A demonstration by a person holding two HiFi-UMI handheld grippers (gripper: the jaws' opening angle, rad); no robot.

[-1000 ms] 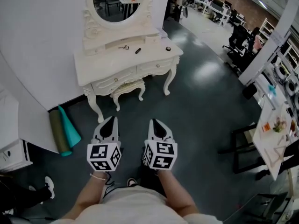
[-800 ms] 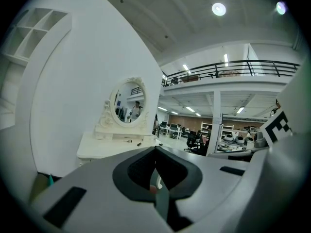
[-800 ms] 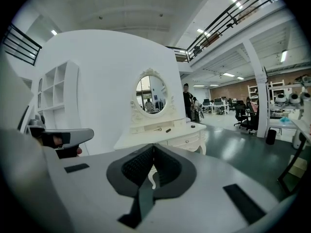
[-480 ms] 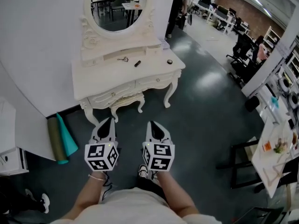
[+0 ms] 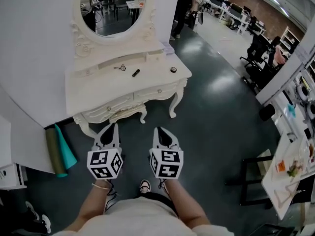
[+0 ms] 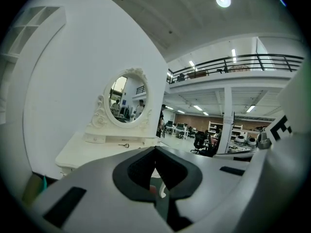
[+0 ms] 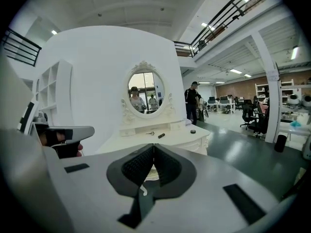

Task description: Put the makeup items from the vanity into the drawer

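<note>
The white vanity [image 5: 98,85] with an oval mirror [image 5: 114,9] stands ahead of me, its front drawers [image 5: 156,92] shut. On its top lie a metal eyelash curler [image 5: 119,67], a dark tube [image 5: 135,73] and a small round dark pot [image 5: 173,70]. Both grippers are held side by side in front of me, short of the vanity and apart from it. My left gripper [image 5: 114,126] is shut and empty, and so is my right gripper [image 5: 159,130]. The right gripper view shows the tube [image 7: 161,135] and the pot [image 7: 193,131] beyond the closed jaws [image 7: 154,144].
A white stool [image 5: 125,113] is tucked under the vanity. Rolled green and teal mats [image 5: 61,149] lean by its left leg. A table with clutter [image 5: 290,171] stands at the right, office chairs [image 5: 261,43] further back, and a person [image 5: 184,4] behind the vanity.
I have walked forward with both grippers. The vanity has drawn nearer and slid down and left in the head view. Neither gripper's jaws changed.
</note>
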